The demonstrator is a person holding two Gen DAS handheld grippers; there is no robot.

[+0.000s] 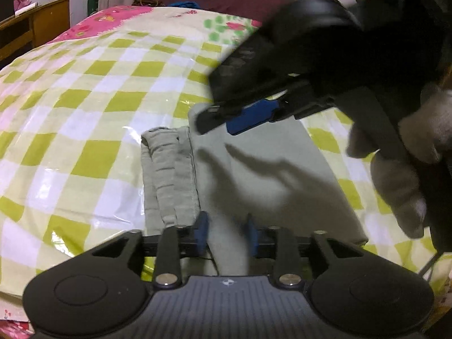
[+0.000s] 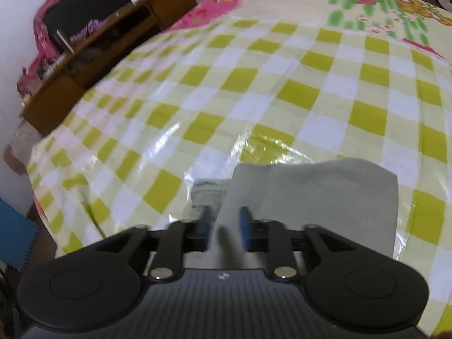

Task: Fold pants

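Left wrist view — right gripper (image 1: pixel 223 124) over pants (image 1: pixel 254 175), desk (image 1: pixel 36 25) beyond

The pants (image 1: pixel 254 175) are spread on the bed (image 1: pixel 84 90) — directly ahead of the left gripper (image 1: pixel 227 234). The right gripper (image 1: pixel 226 121) is seen beyond — over their far edge.

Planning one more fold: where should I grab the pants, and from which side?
Pinch the pants at the near edge, coming down from above on your side. The elastic waistband lies bunched along the left, so the smooth, flat near edge probably lifts cleanly.
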